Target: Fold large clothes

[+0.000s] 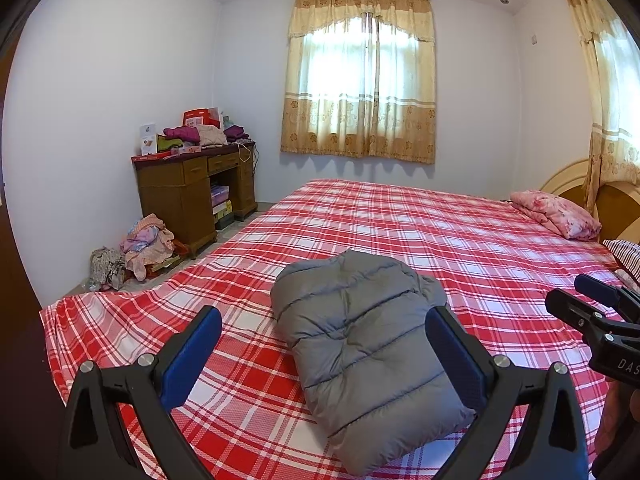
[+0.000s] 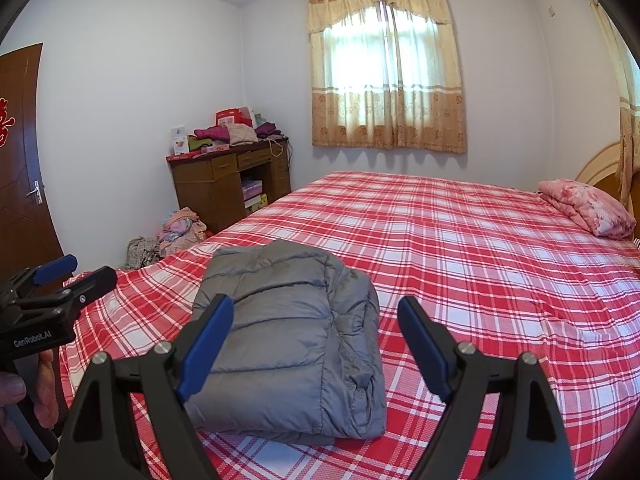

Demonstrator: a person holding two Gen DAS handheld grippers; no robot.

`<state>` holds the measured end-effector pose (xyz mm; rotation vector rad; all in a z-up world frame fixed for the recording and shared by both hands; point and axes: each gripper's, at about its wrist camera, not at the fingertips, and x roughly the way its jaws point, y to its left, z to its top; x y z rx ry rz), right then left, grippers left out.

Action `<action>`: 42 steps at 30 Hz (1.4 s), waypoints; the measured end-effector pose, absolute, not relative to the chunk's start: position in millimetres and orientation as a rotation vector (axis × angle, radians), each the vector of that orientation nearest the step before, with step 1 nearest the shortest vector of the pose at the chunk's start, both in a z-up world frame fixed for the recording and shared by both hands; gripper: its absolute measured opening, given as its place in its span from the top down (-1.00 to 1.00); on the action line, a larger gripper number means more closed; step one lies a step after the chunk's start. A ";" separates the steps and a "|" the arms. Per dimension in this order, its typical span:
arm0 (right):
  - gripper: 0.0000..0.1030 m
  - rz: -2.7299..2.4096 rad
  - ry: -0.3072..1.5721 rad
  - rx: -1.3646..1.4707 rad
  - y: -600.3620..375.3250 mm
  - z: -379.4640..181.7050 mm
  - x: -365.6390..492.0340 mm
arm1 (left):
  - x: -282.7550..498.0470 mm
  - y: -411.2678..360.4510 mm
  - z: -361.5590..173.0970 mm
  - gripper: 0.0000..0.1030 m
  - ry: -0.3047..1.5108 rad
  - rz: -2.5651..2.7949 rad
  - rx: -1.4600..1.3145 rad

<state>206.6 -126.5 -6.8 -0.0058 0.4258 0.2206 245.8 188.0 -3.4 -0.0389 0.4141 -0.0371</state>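
Observation:
A grey puffer jacket (image 1: 360, 340) (image 2: 288, 320) lies folded into a compact bundle on the red plaid bed sheet (image 1: 440, 232) (image 2: 480, 240), near the bed's front edge. My left gripper (image 1: 324, 312) hovers just in front of it, jaws wide open and touching nothing. My right gripper (image 2: 314, 301) also stands open, holding nothing, a little to the right of the bundle. Each gripper shows at the side of the other's view: the right gripper (image 1: 592, 300) and the left gripper (image 2: 76, 276), held by a hand (image 2: 44, 380).
A folded pink floral quilt (image 1: 556, 216) (image 2: 588, 206) rests by the headboard at far right. A wooden desk (image 1: 192, 188) (image 2: 224, 184) piled with clothes stands at the far left wall, with a clothes heap (image 1: 144, 244) on the floor. A brown door (image 2: 20, 160) is at left.

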 end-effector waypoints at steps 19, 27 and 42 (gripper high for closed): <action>-0.68 0.243 0.432 -0.019 -118.2 -3.1 204.5 | 247.6 193.1 -4.0 -0.98 0.425 -0.035 -0.047; -0.68 0.248 0.434 -0.019 -117.1 -3.1 204.2 | 249.1 194.8 -6.9 -0.98 0.434 -0.033 -0.044; -0.69 0.253 0.434 -0.018 -116.6 -3.7 203.8 | 249.3 198.0 -5.9 -0.98 0.436 -0.021 -0.066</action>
